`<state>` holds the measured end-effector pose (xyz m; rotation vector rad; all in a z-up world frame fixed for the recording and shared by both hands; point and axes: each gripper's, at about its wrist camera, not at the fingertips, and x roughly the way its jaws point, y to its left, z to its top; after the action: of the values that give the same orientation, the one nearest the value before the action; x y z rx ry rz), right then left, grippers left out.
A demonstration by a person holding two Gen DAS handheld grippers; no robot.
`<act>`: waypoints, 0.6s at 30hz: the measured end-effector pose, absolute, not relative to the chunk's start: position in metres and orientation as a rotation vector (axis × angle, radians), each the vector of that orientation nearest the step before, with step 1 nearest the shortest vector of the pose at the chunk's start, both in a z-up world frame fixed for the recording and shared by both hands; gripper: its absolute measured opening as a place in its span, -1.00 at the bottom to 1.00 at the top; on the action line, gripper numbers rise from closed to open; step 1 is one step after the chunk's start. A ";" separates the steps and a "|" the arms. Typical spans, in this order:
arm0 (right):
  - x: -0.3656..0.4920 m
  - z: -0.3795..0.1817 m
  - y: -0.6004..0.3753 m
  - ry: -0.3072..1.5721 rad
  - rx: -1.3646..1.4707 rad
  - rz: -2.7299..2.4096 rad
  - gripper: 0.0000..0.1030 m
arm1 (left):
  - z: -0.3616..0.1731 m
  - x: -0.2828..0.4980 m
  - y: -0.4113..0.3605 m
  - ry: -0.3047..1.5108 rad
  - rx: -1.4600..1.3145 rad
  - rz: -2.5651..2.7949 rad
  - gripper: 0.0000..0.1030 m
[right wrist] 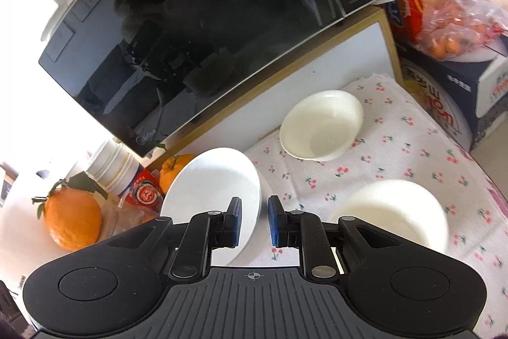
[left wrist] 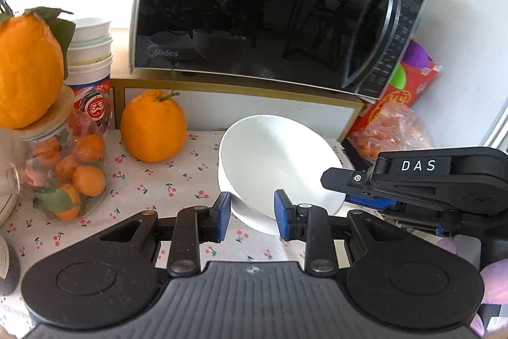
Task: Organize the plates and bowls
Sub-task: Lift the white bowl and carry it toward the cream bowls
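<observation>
Right now a white bowl (left wrist: 279, 167) hangs tilted above the cherry-print cloth (left wrist: 165, 183), carried by both grippers at once. The left gripper (left wrist: 252, 216) has its blue pads closed on the bowl's near edge, the rim passing between them. In the right wrist view the right gripper (right wrist: 255, 220) pinches the opposite side of that same bowl, jaws nearly together with the thin wall caught between the pads. The right gripper also shows in the left wrist view, reaching in at the bowl's right side.

Beyond the held bowl, a second white bowl (right wrist: 320, 126) sits upright on the cloth close to the low white shelf, and a third white bowl (right wrist: 393, 212), blurred, stands on the cloth just beside the right gripper.

Behind them a black microwave (left wrist: 260, 8) rests on the wooden-edged shelf (left wrist: 241, 104). A large orange fruit (left wrist: 152, 127) sits on the cloth at the shelf's foot. To the left stand a glass jar of small oranges (left wrist: 68, 170) with another big orange (left wrist: 27, 69) on its lid, and a stack of paper cups (left wrist: 90, 53). At the right, a plastic bag of small oranges (left wrist: 393, 129) lies by a red box (left wrist: 409, 84).
</observation>
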<state>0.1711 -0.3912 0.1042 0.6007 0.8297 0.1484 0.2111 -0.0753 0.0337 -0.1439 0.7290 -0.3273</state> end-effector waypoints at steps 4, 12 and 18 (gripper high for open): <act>0.153 0.113 -0.399 0.830 0.604 0.130 -0.65 | 0.039 0.198 -0.081 0.737 -0.132 -0.344 -0.47; 0.117 0.128 -0.415 0.847 0.586 0.082 -0.64 | 0.045 0.166 -0.096 0.755 -0.091 -0.372 -0.47; 0.092 0.130 -0.425 0.875 0.572 0.055 -0.64 | 0.043 0.144 -0.106 0.766 -0.059 -0.398 -0.47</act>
<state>0.0925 -0.4248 0.1305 0.5715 0.8753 0.0546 0.1439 -0.1055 0.0434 -0.0590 0.7656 -0.3976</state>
